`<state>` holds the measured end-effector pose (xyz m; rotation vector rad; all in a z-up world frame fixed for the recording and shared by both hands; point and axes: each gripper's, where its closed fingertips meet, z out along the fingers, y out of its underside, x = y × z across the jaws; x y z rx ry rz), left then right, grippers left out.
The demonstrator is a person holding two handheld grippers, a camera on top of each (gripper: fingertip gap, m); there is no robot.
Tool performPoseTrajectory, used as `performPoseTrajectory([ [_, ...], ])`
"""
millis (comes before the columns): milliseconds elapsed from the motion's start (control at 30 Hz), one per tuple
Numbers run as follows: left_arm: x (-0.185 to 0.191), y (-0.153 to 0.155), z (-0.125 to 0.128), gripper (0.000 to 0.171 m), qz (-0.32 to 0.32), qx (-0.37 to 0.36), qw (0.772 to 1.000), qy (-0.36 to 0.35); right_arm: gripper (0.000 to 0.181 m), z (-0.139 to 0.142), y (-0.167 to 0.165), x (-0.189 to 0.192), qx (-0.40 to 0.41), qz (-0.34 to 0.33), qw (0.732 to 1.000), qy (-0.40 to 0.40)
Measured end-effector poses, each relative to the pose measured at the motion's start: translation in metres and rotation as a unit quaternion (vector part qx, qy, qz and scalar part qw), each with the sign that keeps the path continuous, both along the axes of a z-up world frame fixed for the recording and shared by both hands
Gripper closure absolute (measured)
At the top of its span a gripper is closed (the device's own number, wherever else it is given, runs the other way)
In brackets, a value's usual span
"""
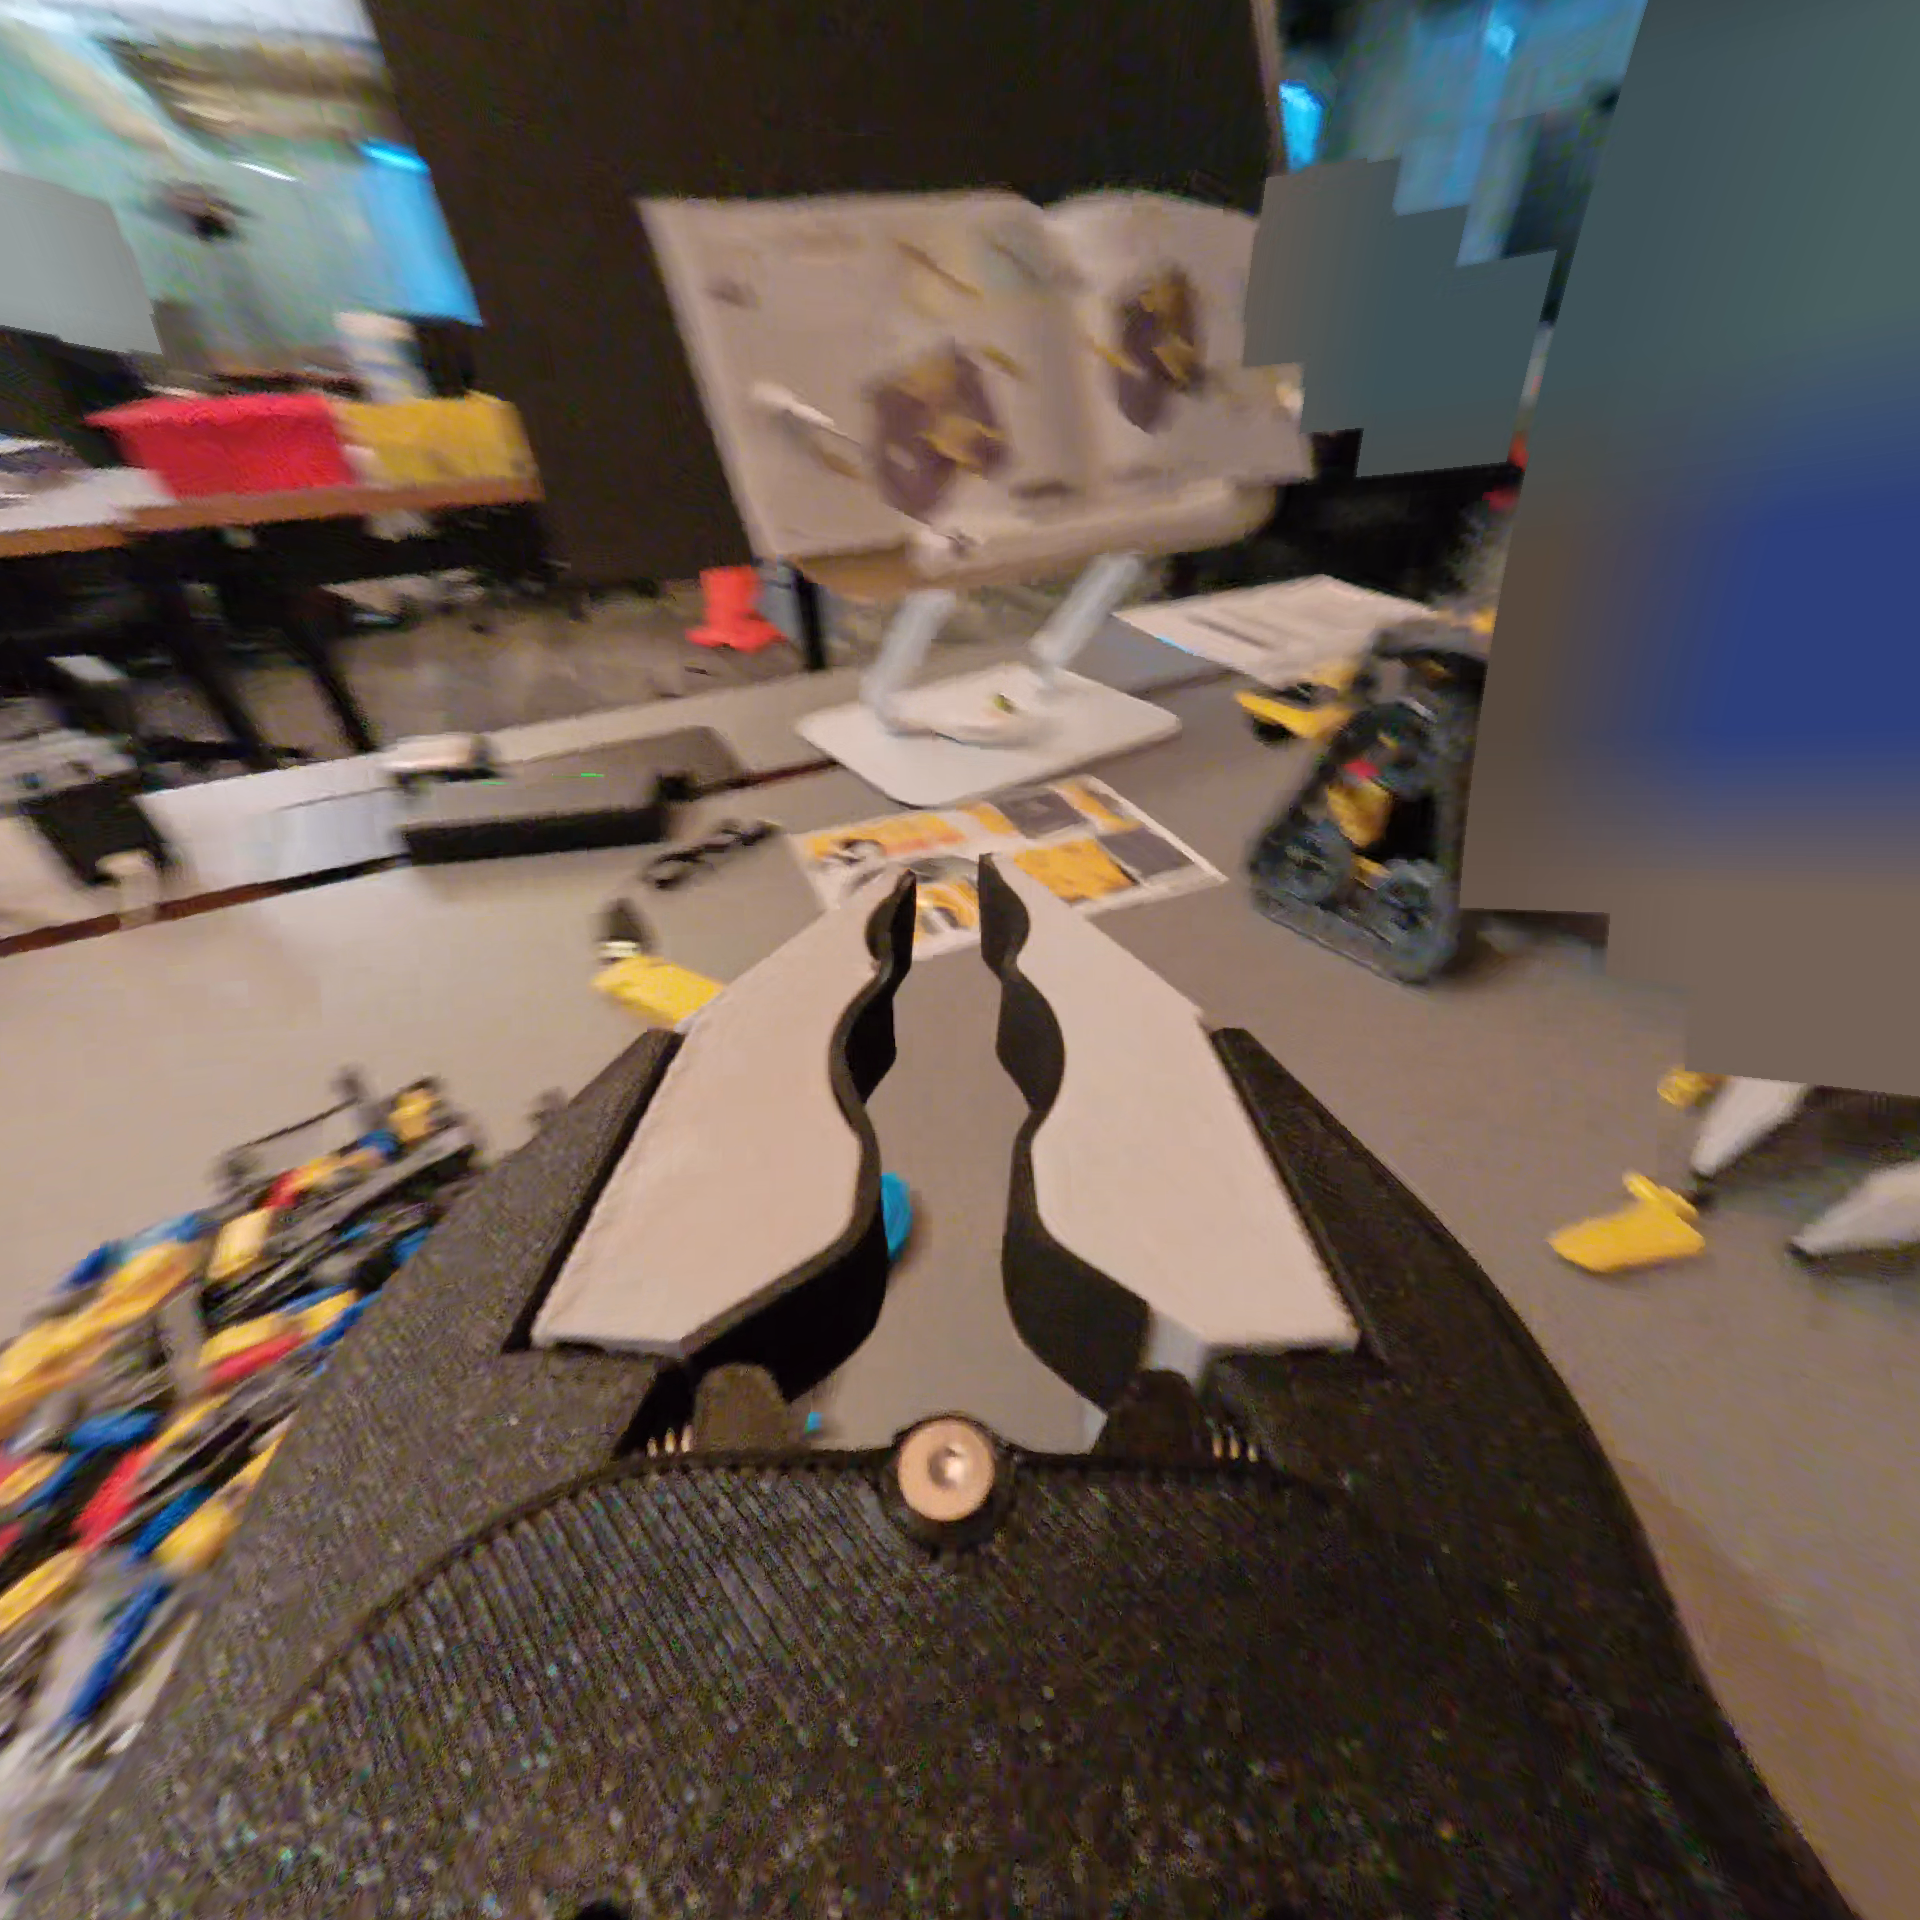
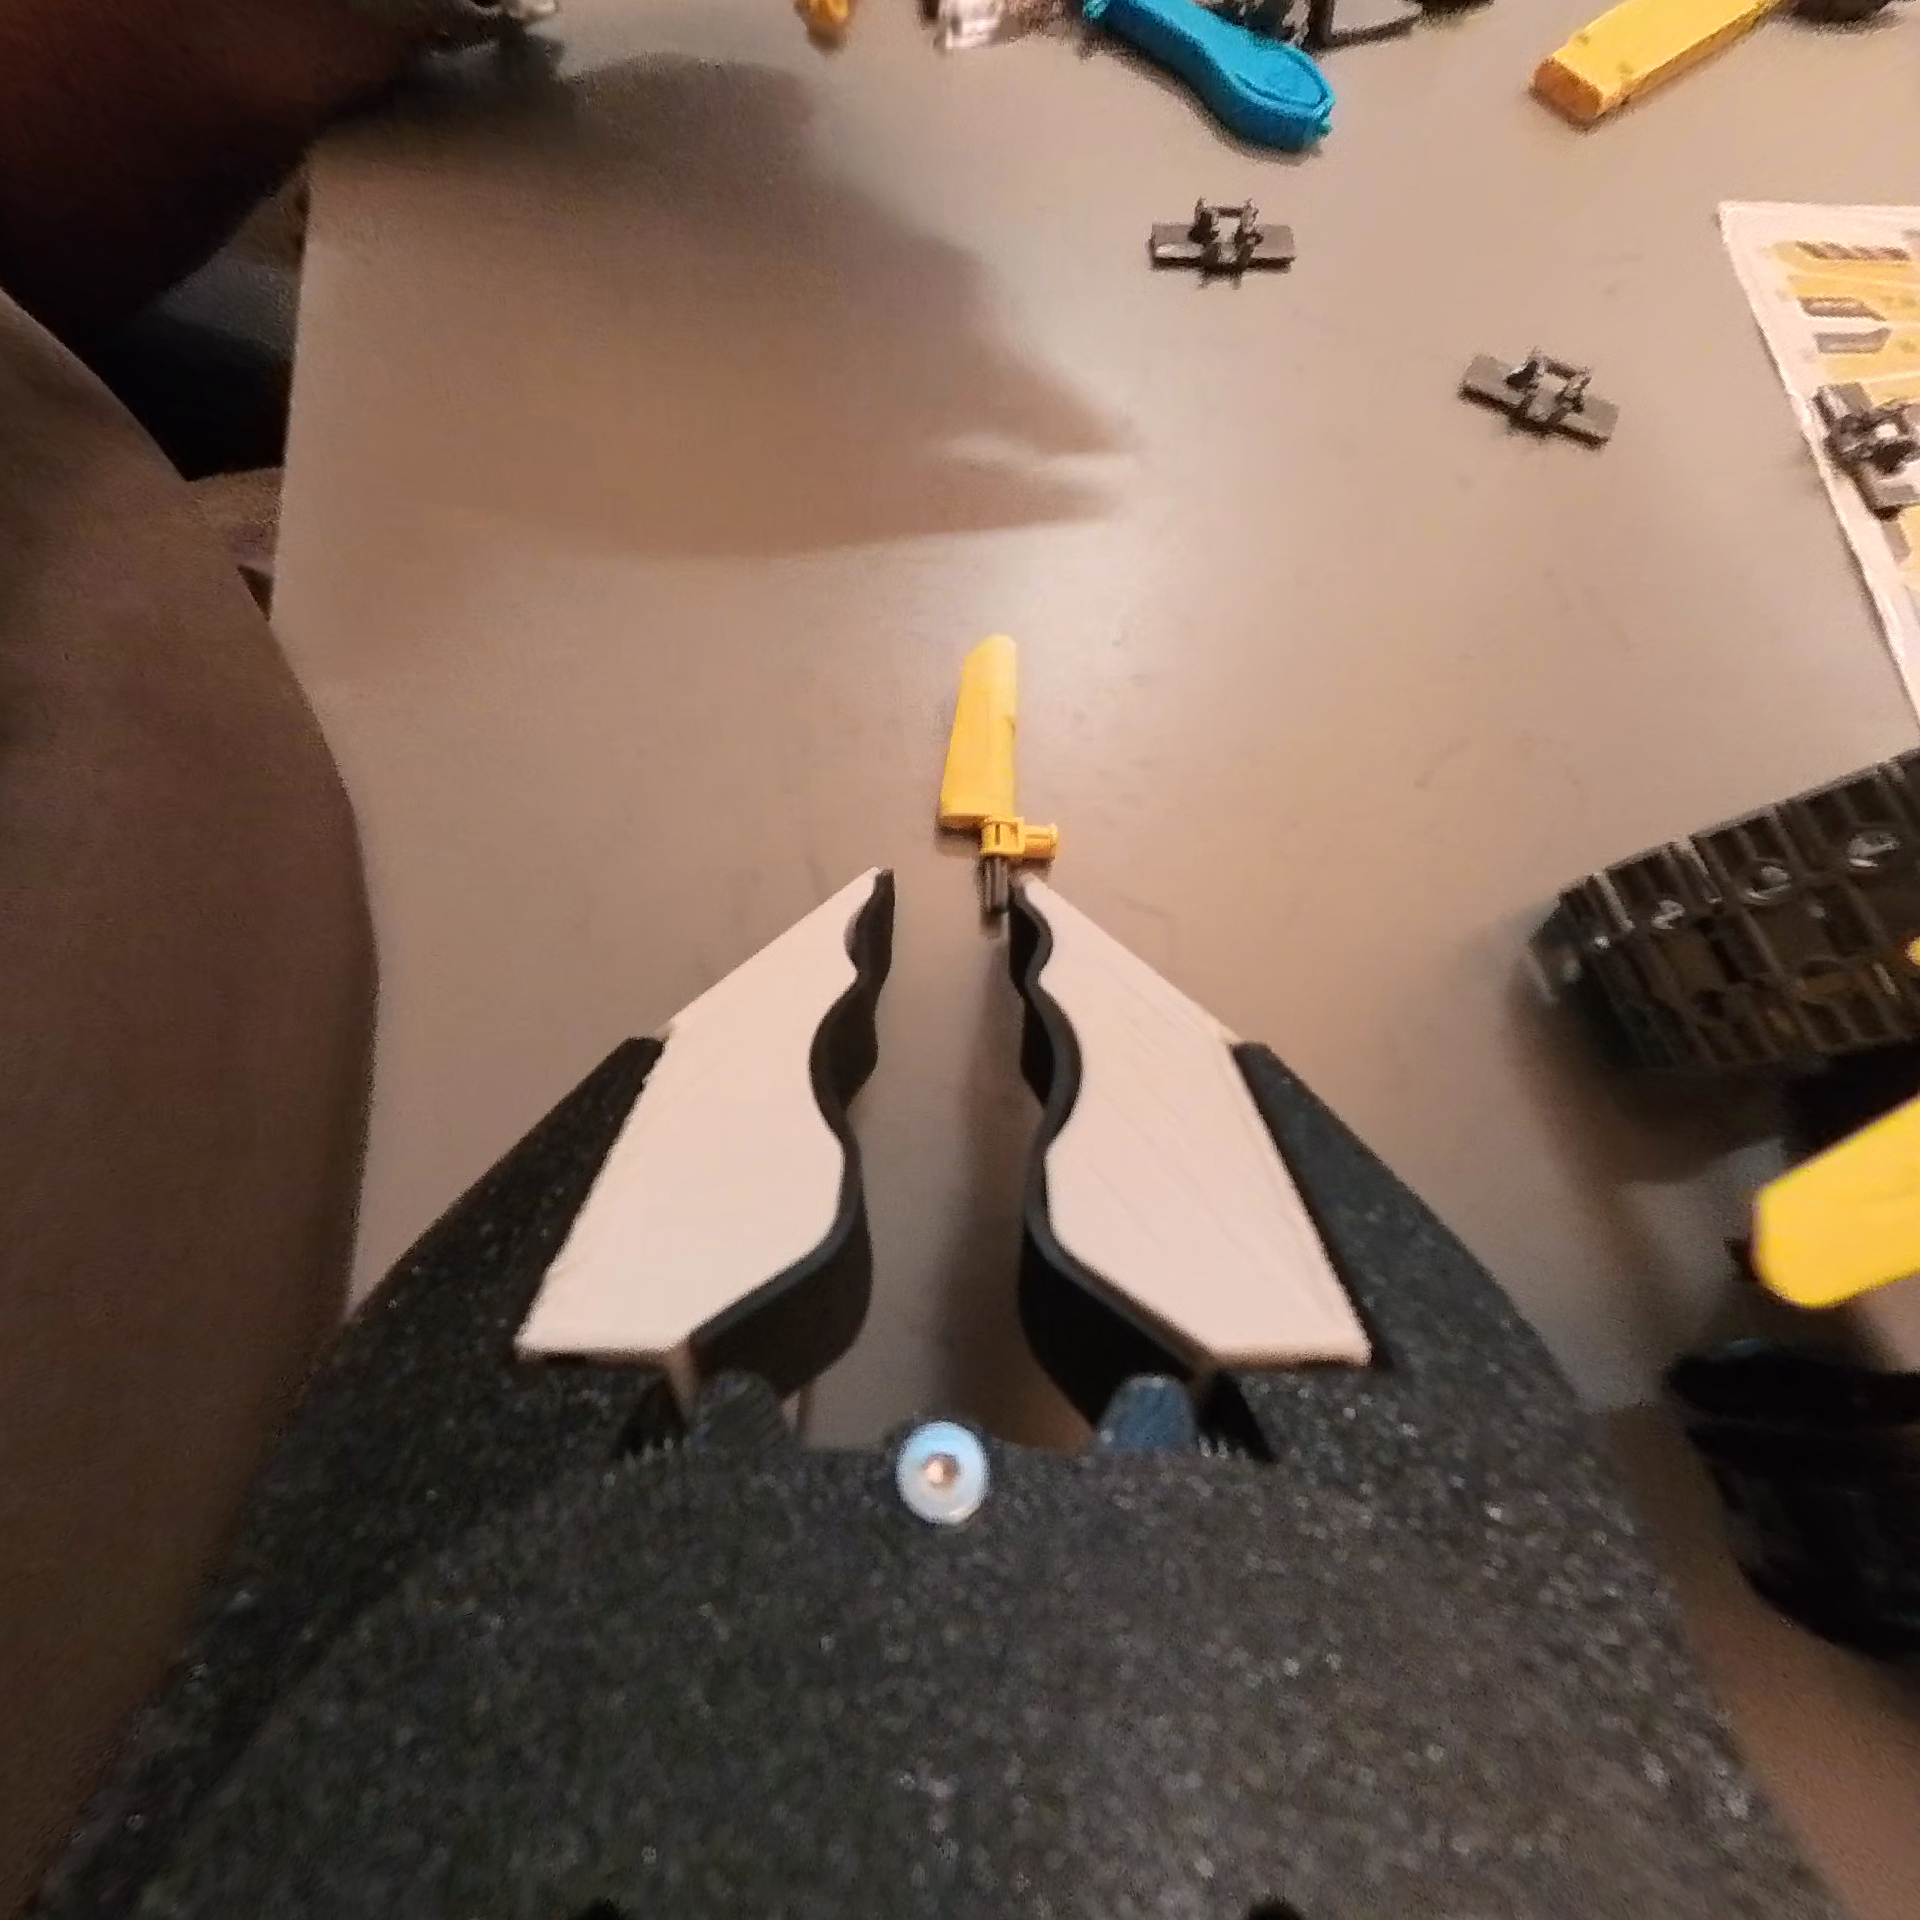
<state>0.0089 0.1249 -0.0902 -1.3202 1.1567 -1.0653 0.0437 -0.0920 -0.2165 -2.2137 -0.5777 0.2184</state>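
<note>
My right gripper (image 2: 951, 894) is open and empty, low over the grey table (image 2: 675, 436). A small yellow wing-shaped toy part (image 2: 982, 743) with a dark pin at its near end lies just past the right fingertip, touching neither finger. My left gripper (image 1: 948, 883) is open and empty, held above the table (image 1: 312, 1039). A blue piece (image 1: 896, 1210) shows under its left finger. A yellow part (image 1: 655, 985) lies left of its tips. The other gripper's fingers (image 1: 1745, 1122) show at the right near another yellow part (image 1: 1626, 1236).
A pile of loose toy bricks (image 1: 135, 1351) lies left. A black tracked model (image 1: 1361, 821) (image 2: 1745, 956) stands right. A printed sheet (image 1: 1018, 852) (image 2: 1839, 353), an instruction book on a stand (image 1: 977, 395), two black clips (image 2: 1224, 239), a blue tool (image 2: 1226, 78). Tip to tip, the grippers are about 25 cm apart.
</note>
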Motion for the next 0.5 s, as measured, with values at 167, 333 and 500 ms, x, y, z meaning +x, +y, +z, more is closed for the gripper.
performPoseTrajectory([
  [167, -0.041, 0.057, -0.003, 0.160, 0.108, -0.018, 0.994, 0.017, 0.155, 0.014, 0.003, 0.006, 0.033, -0.014, 0.999, 0.030],
  [333, -0.060, 0.083, -0.013, 0.158, 0.144, -0.043, 0.987, 0.059, 0.150, 0.023, 0.008, 0.011, 0.056, -0.024, 0.997, 0.051],
  [500, -0.074, 0.110, -0.035, 0.162, 0.200, -0.054, 0.971, 0.118, 0.150, 0.019, 0.012, 0.016, 0.049, -0.034, 0.997, 0.039],
])
